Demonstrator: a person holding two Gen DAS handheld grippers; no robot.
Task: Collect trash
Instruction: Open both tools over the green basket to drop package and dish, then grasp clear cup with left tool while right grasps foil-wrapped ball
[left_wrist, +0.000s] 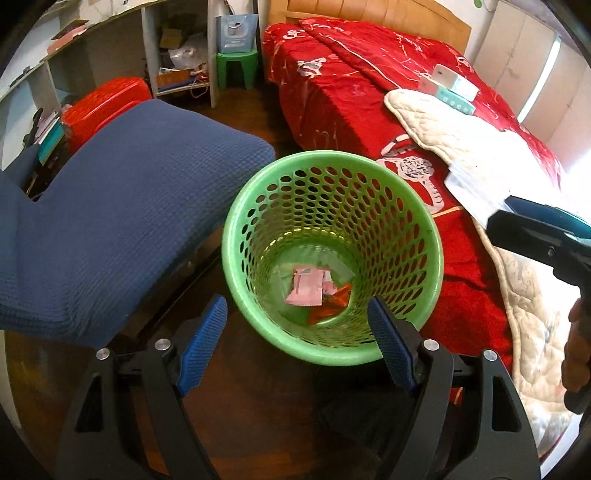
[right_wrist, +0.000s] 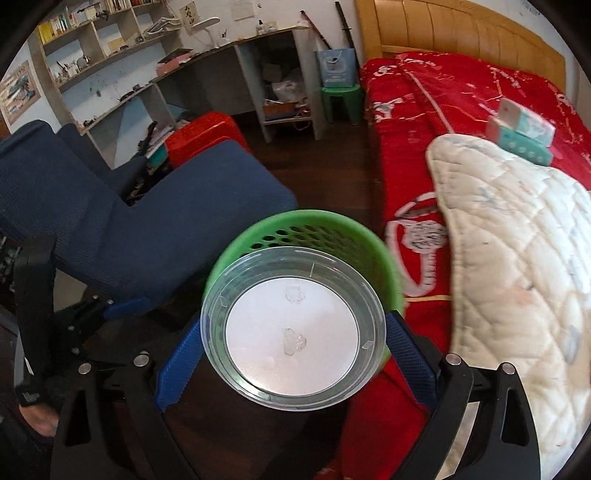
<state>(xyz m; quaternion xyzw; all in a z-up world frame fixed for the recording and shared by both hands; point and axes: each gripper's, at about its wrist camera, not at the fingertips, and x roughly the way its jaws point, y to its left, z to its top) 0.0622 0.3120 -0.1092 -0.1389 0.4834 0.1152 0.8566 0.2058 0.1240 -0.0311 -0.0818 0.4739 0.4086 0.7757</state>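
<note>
Right gripper (right_wrist: 293, 354) fingers clamp a clear round plastic container (right_wrist: 293, 328), white inside, above the green perforated basket (left_wrist: 388, 192). Left gripper (left_wrist: 297, 343) fingers stand wide, empty.

A lived-in home bedroom. A bed (right_wrist: 461, 99) with a red quilt and wooden headboard (right_wrist: 461, 37) fills the right of the frame; a cluttered desk (right_wrist: 229, 51) and bookshelves (right_wrist: 92, 33) line the upper left. A blue chair (right_wrist: 166, 206) stands centre left on dark wood floor (right_wrist: 332, 166).
</note>
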